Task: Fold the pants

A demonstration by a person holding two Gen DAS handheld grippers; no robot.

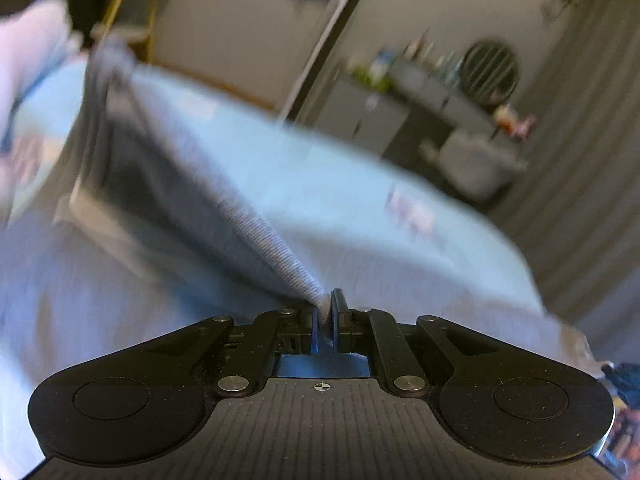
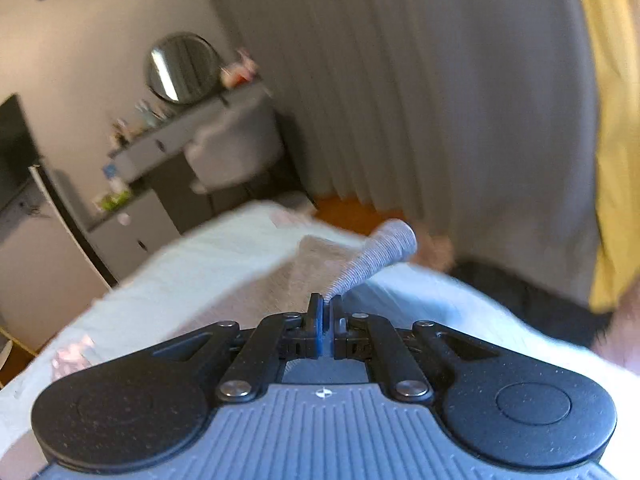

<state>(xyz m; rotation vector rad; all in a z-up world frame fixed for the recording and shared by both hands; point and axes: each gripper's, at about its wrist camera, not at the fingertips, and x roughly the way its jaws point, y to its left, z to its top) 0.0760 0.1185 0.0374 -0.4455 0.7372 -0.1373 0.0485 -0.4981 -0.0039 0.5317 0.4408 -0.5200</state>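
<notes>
Right now I am gripping the pants with both tools, and both views are blurred. My left gripper is clenched on a ribbed grey edge of the fabric, the 2 fingers pressed together with only the cloth between them. From that pinch the cloth is running up and away to the far left as a taut, raised ridge, with a darker fold hanging beneath it. Below and around it lies the pale blue bed, which is filling the middle of the left view.

My right gripper is likewise clamped on the pants, holding a narrow twisted strip of the same ribbed grey cloth that is sticking up and to the right past the fingertips, its end flaring out. More of the grey fabric is lying on the bed just left of that strip.

Far beyond the bed a round mirror is hanging on the wall above a grey dresser with small blurred items on it. Grey curtains are covering the far right. At the right edge of the right view I am seeing a yellow shirt.
</notes>
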